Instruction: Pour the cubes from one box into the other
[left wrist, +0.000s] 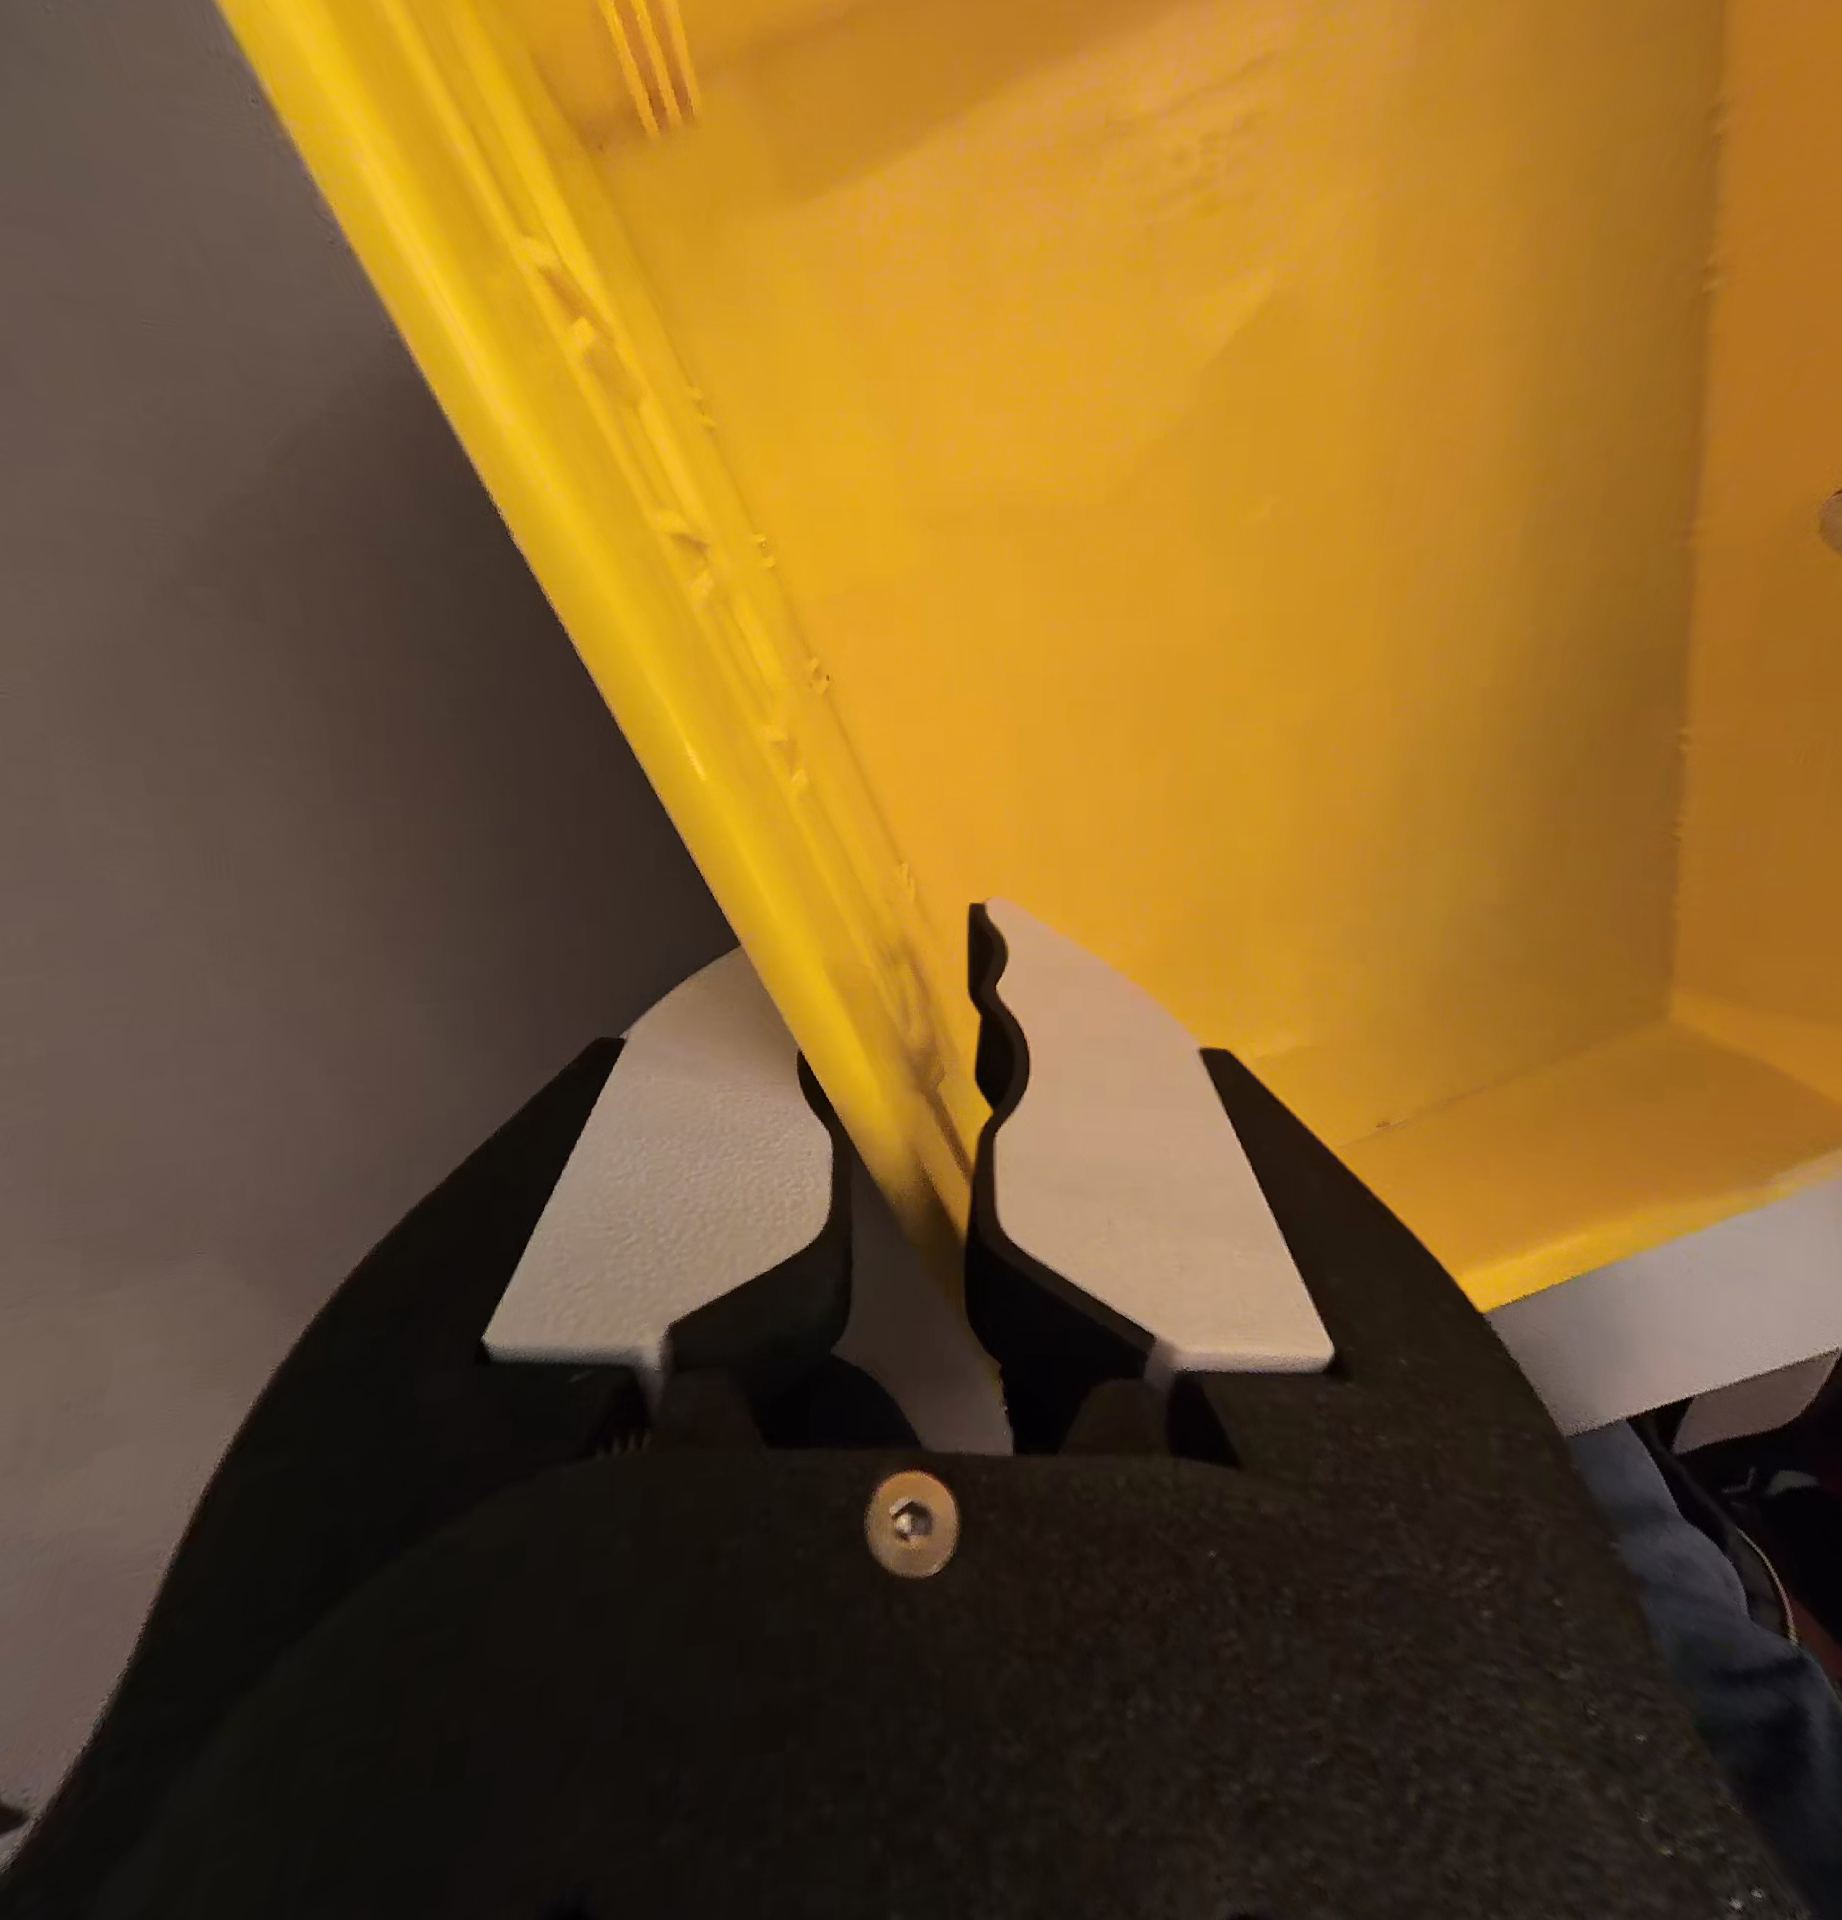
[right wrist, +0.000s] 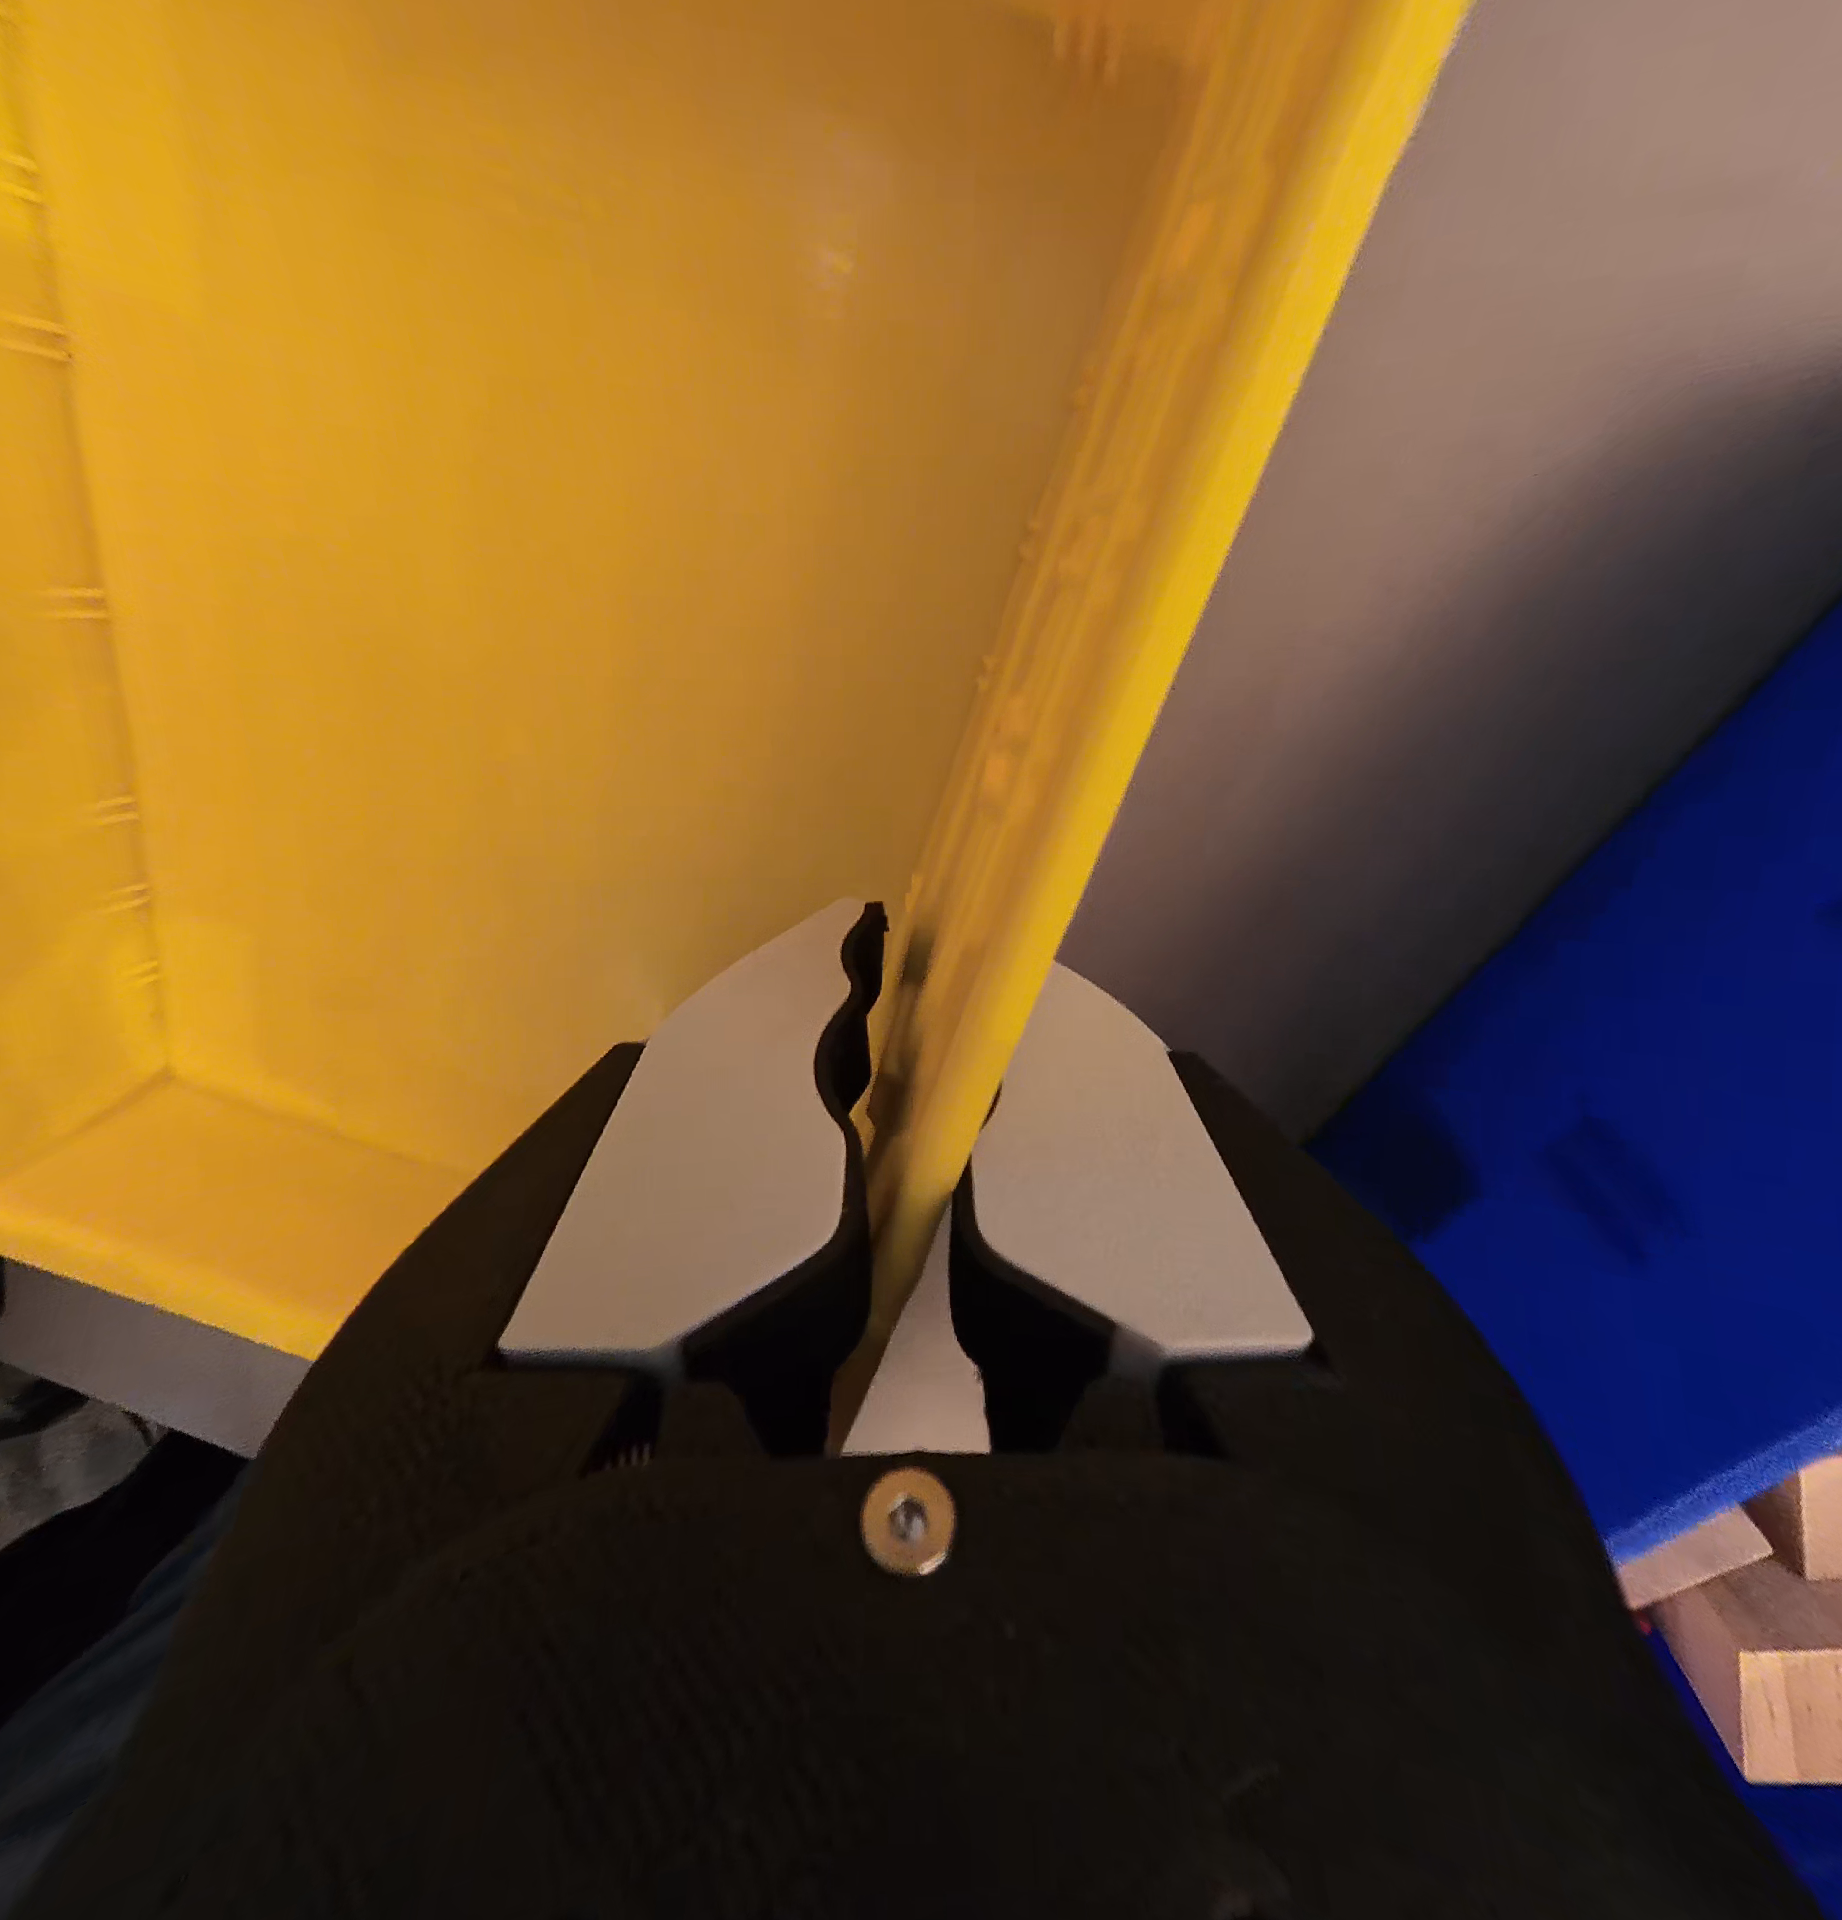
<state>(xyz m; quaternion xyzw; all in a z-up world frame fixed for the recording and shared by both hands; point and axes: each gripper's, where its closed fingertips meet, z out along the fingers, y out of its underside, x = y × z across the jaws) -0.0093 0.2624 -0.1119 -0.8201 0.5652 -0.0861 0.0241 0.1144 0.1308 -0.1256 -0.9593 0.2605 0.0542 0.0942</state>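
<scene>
- The yellow box (left wrist: 1260, 623) fills both wrist views, tilted, its inside showing bare with no cubes in sight; it sits ahead of and between the two grippers, each clamped on an opposite side wall.
- The blue box (right wrist: 1675, 1039) lies to the right of and below the right gripper, with wooden cubes (right wrist: 1810, 1621) inside it at the lower right edge.
- The left gripper (left wrist: 912, 1101) is closed on the yellow box's rim, one finger inside the wall, one outside.
- The right gripper (right wrist: 922, 1060) pinches the opposite rim the same way.
- Judged from this, the pour looks finished or nearly so; the next move likely calls for levelling the yellow box and setting it down on the white worktop (left wrist: 1675, 1330) with both grippers moving evenly.
</scene>
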